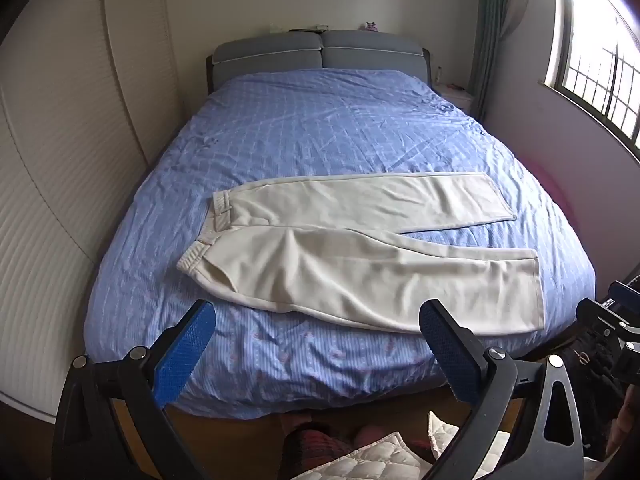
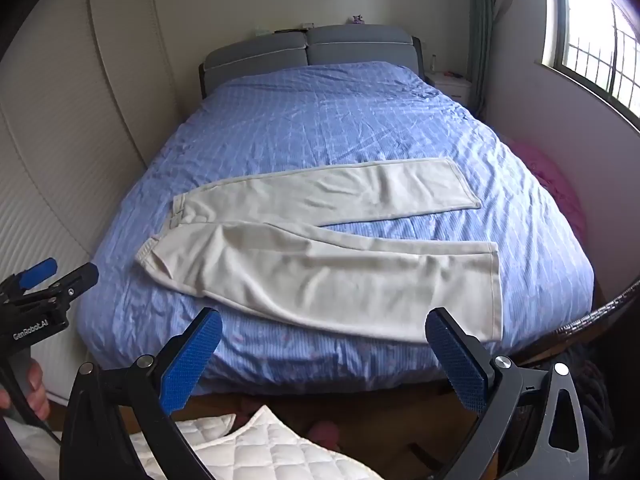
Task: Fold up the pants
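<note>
A wide bed under a rumpled blue checked cotton cover [image 1: 320, 128] carries cream, soft-woven pants [image 1: 360, 248] near its foot edge, spread flat, ribbed waistband toward the left edge, legs forking toward the right. The left gripper [image 1: 316, 344] and right gripper [image 2: 324, 350] hang off the foot edge, blue dimpled pads wide apart, empty. Only the right view shows a pink cloth heap [image 2: 560, 192] beside the right edge.

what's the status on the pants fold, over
Left hand-held gripper and right hand-held gripper open, empty, short of the bed. Cream pants flat, unfolded on blue bedspread. Nothing in the way.
</note>
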The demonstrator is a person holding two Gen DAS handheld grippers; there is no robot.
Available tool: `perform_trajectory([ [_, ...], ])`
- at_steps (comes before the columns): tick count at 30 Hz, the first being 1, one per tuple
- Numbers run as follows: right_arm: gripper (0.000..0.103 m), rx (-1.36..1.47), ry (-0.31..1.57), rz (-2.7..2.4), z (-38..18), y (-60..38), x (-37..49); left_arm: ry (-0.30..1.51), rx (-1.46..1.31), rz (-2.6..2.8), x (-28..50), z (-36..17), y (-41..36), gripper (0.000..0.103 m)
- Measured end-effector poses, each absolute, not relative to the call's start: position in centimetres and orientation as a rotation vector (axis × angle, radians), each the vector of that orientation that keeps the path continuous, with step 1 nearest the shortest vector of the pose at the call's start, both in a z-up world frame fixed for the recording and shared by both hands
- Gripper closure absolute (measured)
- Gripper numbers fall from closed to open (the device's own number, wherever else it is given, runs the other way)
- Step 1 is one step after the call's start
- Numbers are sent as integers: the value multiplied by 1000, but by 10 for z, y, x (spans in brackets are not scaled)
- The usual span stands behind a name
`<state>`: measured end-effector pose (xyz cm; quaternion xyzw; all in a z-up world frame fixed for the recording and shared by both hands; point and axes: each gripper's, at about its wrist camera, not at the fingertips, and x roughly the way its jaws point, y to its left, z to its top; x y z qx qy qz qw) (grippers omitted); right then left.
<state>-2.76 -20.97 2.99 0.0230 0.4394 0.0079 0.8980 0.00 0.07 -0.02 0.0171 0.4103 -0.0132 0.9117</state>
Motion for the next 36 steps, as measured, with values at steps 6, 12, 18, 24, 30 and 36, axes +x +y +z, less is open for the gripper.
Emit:
perform_trajectory([
  [6, 0, 46, 920, 35, 30, -213, -16, 846, 48, -1, 1, 7, -10, 0],
  [12, 0, 20, 891, 47, 31, -199, -21, 814, 10, -5, -4, 10, 3, 0],
  [18, 0, 4, 874, 53, 36, -196, -20, 787, 1, 2, -2, 15, 9, 0],
  [24, 0, -8, 863, 56, 39, -196, -16, 772, 5, 6, -2, 18, 9, 0],
  [30, 0, -8, 861, 56, 42, -197, -12, 765, 13, 10, 0, 19, 6, 0],
  [36, 0, -7, 863, 55, 42, -196, -11, 761, 16, 9, 3, 20, 6, 0],
])
